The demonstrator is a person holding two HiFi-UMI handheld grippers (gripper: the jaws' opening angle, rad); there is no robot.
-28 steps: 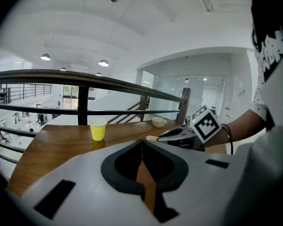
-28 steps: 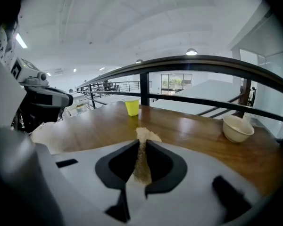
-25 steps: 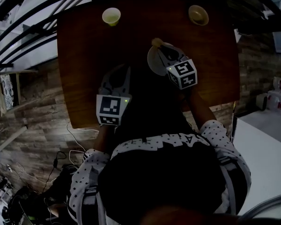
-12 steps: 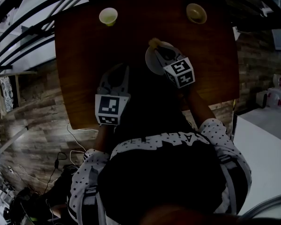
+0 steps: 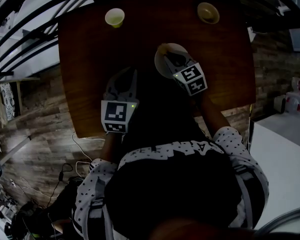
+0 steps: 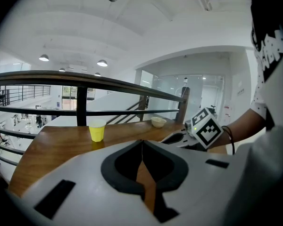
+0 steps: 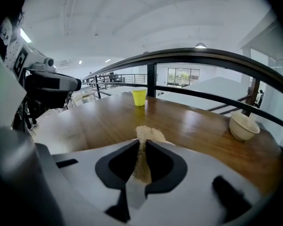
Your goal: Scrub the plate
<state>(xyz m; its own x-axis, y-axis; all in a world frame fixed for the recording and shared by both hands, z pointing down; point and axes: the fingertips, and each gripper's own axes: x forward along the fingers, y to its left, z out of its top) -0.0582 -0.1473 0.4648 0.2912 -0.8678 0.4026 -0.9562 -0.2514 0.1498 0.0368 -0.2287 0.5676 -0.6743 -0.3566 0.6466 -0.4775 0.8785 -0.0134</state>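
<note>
1. Markings: each gripper's cube bears black-and-white square markers. The white print on the person's shirt [image 5: 170,149] is too broken to read.
2. Count: one plate [image 5: 160,65], one sponge [image 7: 146,134], one yellow cup [image 5: 114,17], one bowl [image 5: 208,12] and two grippers.
3. The plate lies on the wooden table [image 5: 90,59], right of centre. The bowl stands far right and the cup far left.
4. Right gripper [image 7: 142,145]: jaws clenched on the tan sponge, over the plate.
5. Left gripper [image 6: 142,144]: jaws pressed together with nothing between them, left of the plate and apart from it.

My table [image 5: 90,59] holds the plate [image 5: 161,66] near its middle, a yellow cup [image 5: 114,17] beyond the plate's left, and a bowl [image 5: 208,12] beyond its right.
</note>
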